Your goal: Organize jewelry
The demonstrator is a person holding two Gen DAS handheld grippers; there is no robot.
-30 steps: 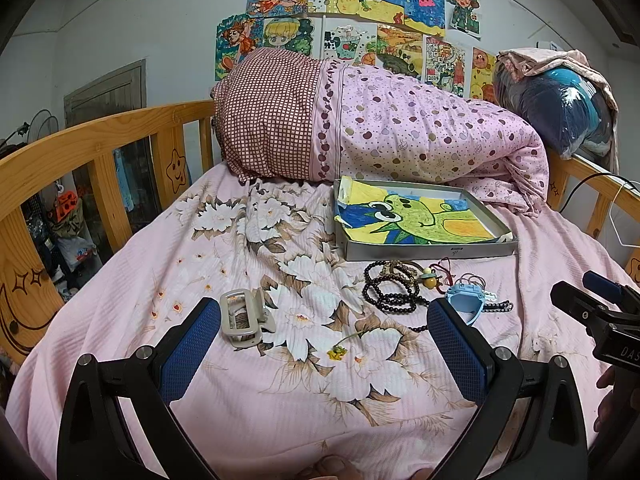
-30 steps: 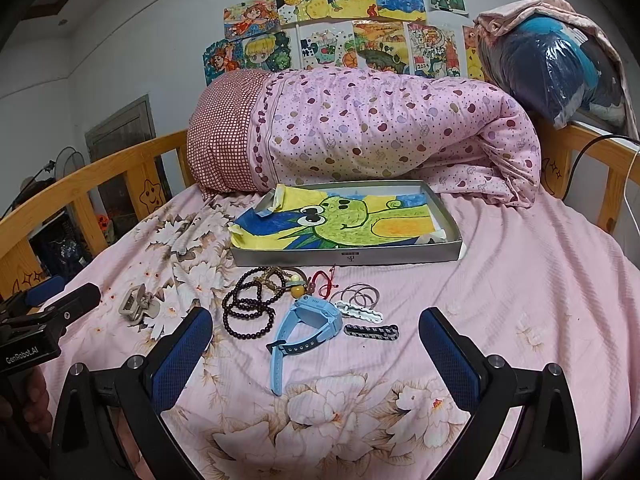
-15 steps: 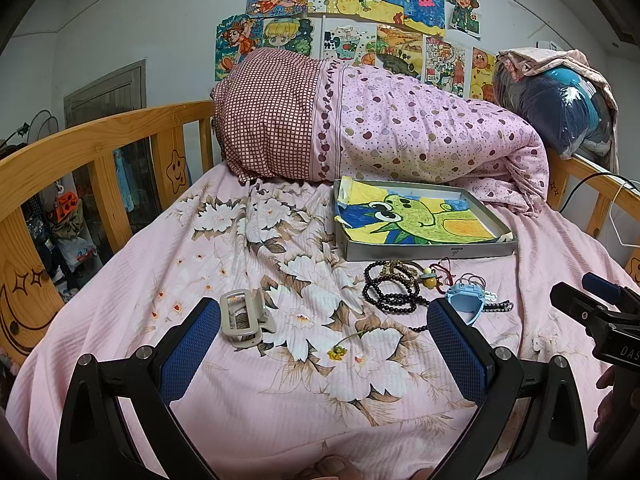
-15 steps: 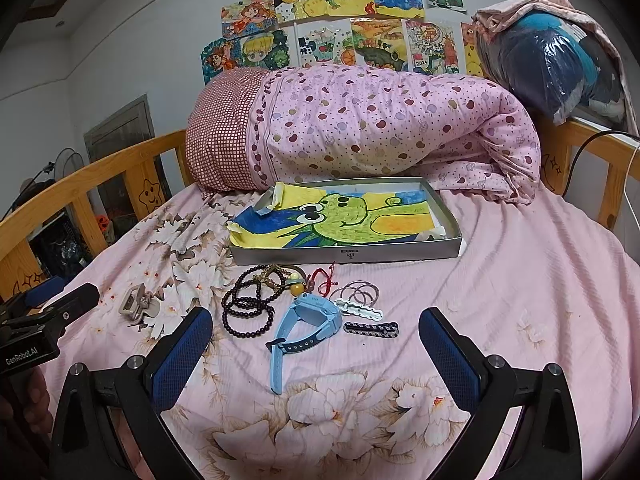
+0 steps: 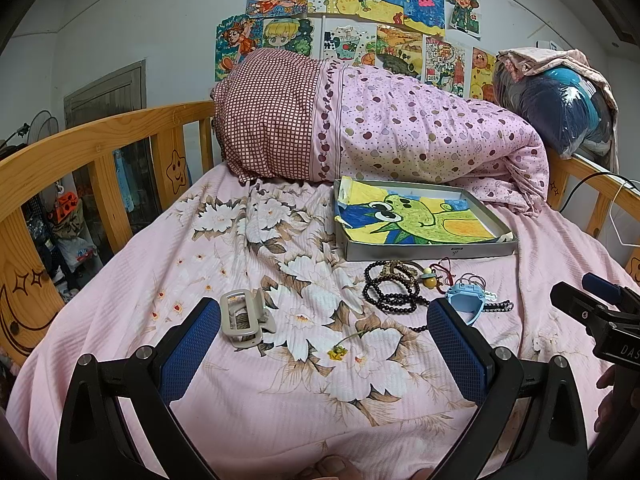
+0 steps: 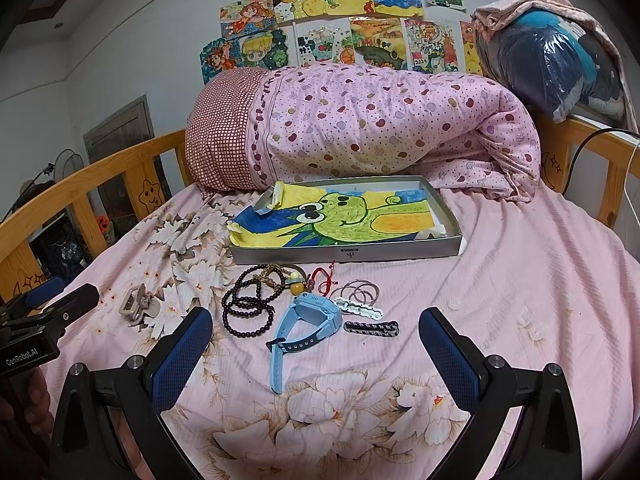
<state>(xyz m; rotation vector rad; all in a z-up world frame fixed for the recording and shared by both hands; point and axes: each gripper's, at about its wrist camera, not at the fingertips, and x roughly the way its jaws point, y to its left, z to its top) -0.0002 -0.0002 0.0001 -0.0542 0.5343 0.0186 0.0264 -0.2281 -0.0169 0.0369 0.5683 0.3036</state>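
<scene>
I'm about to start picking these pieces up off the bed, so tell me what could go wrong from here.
1. The dark bead strand lies looped against the other bracelets and the red cord; lifting one may drag the rest.
2. The hair ties lie flat on the soft sheet, so the right gripper may pinch fabric too.
3. The drawing covers the tray floor and curls at one corner; small pieces might slip under it.

Soft, even indoor light, sharp focus (fisheye-bent, dark-vignetted edges).
</scene>
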